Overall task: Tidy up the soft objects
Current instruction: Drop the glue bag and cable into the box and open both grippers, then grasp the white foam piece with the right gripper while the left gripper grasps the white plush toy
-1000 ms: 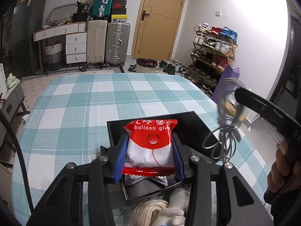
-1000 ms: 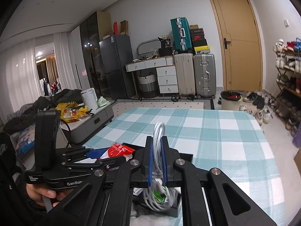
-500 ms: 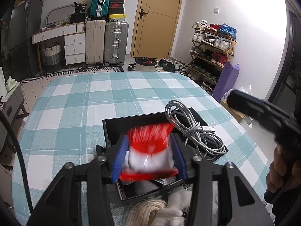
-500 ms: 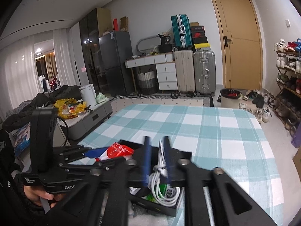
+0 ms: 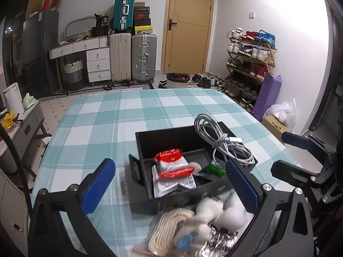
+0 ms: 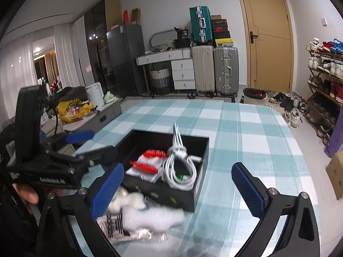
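Observation:
A black box [image 5: 163, 138] [image 6: 201, 184] sits on the checked table. In it lie a red-and-white balloon-glue packet [image 5: 171, 171] [image 6: 150, 162] and a coiled white cable [image 5: 223, 145] [image 6: 180, 165]. My left gripper [image 5: 171, 184] is open and empty, just short of the box's near wall. My right gripper [image 6: 178, 188] is open and empty, above the box's near corner; it also shows at the right edge of the left wrist view [image 5: 300, 156]. A blurred pile of soft things, a cream rope [image 5: 169, 227] and white socks [image 6: 150, 216], lies near the box.
The teal-and-white checked tablecloth [image 5: 133, 115] covers the table. Its right edge [image 6: 304, 154] drops to the floor by a shoe rack [image 5: 248, 64]. A grey side cabinet [image 6: 94, 120] stands off the left edge. Suitcases [image 5: 133, 57] stand by the far wall.
Both grippers have opened. The packet dropped from my left gripper into the box and the cable dropped from my right gripper into the box. Both grippers pulled back toward me.

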Tool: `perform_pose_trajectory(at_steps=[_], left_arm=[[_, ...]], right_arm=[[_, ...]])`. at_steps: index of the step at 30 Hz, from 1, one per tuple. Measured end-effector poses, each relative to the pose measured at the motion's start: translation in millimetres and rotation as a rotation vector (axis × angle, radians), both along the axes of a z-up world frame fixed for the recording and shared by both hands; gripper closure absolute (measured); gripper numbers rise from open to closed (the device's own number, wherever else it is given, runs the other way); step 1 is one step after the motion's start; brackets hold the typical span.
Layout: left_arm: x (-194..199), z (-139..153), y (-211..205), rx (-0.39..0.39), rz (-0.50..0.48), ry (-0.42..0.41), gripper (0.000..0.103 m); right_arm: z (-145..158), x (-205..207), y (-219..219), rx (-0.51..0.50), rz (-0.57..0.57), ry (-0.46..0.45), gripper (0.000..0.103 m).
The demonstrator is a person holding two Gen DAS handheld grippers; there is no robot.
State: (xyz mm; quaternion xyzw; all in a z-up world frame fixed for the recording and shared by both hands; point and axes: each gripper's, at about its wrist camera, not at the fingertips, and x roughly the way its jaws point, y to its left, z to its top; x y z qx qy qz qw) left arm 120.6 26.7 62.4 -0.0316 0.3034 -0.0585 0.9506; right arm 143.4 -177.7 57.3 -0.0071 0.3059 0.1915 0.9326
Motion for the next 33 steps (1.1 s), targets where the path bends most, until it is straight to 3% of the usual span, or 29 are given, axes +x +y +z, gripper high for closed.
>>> perform_pose_trajectory(at_steps=[14, 33], left_arm=[[-37.7, -10.4, 6.1, 0.046, 0.023, -0.010, 0.000], [-44.7, -41.7, 12.2, 0.031, 0.027, 0.094, 0.000]], right_arm=[[9.0, -23.2, -37.8, -0.009, -0.043, -0.020, 0.001], [-36.6, -28.9, -12.8, 0.039, 0.054, 0.140, 0.001]])
